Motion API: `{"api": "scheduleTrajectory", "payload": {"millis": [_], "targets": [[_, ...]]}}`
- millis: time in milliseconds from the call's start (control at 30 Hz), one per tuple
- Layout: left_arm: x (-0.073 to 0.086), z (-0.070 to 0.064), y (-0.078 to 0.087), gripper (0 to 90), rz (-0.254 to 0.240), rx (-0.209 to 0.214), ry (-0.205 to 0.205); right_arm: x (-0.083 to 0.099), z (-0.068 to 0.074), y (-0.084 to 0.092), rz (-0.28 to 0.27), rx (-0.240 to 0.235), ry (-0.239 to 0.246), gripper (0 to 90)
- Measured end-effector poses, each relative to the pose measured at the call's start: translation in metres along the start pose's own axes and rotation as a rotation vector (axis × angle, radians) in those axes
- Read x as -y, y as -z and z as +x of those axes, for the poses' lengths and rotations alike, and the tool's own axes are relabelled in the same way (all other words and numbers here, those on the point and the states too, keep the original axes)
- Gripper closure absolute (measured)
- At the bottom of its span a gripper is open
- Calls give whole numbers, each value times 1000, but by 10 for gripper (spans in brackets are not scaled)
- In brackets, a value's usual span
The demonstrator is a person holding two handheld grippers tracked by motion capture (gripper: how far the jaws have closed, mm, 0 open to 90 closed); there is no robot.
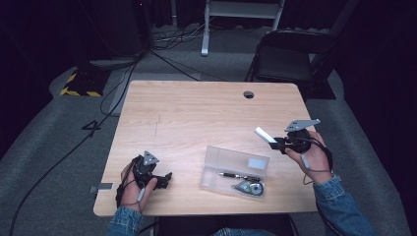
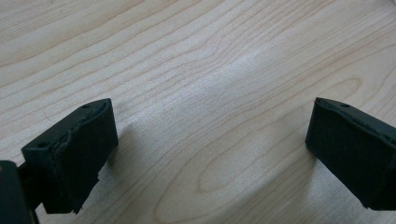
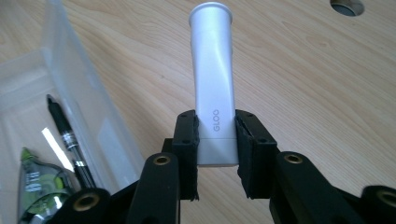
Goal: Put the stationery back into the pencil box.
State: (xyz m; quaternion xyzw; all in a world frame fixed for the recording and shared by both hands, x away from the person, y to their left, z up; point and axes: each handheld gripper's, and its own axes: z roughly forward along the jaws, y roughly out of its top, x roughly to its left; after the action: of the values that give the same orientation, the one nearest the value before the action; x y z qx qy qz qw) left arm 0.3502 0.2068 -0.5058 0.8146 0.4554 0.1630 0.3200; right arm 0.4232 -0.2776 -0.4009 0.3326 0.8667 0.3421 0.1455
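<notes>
Carrying the white glue stick (image 3: 214, 84) toward the clear plastic case (image 1: 235, 171) looks like the step in hand, judged from the pen (image 1: 239, 176) and the green correction-tape dispenser (image 1: 249, 187) already lying inside. Best done by keeping the grip firm near the bottom end, bringing the tube level over the bare part of the case beside the pen, lowering until just above the floor of it, then parting the jaws so nothing rolls or knocks the thin wall. Worth watching: long free end pointing away from the right gripper (image 3: 215, 140), so easily caught on the rim if brought in too low. Right gripper narrow, pads (image 3: 187, 140) pressing both sides of the tube near its base, printed label between them, capped end jutting well forward. In the high view, right gripper (image 1: 275, 140) raised above the wooden surface (image 1: 196, 113), up and to the right of the case, near but clear of it, tube slanting toward the upper left. Left gripper (image 1: 164, 179) wide apart and holding nothing, resting low on the surface to the left of the case, bare wood grain between its jaws.
</notes>
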Motion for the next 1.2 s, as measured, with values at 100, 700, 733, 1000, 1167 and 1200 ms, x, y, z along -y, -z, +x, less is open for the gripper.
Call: {"api": "scheduleTrajectory", "payload": {"millis": [100,700,733,1000,1167,1200], "targets": [[0,0,0,26,0,0,0,-4,8,3,-8,-21,21,717],[0,0,0,26,0,0,0,-18,52,3,2,-167,134,717],[0,0,0,26,-1,0,1,-18,53,3,3,-173,137,717],[0,0,0,26,0,0,0,-21,65,1,13,-213,176,717],[0,0,0,26,0,0,0,-23,74,-1,26,-251,214,717],[0,0,0,26,0,0,0,-23,76,-2,29,-258,220,717]]}}
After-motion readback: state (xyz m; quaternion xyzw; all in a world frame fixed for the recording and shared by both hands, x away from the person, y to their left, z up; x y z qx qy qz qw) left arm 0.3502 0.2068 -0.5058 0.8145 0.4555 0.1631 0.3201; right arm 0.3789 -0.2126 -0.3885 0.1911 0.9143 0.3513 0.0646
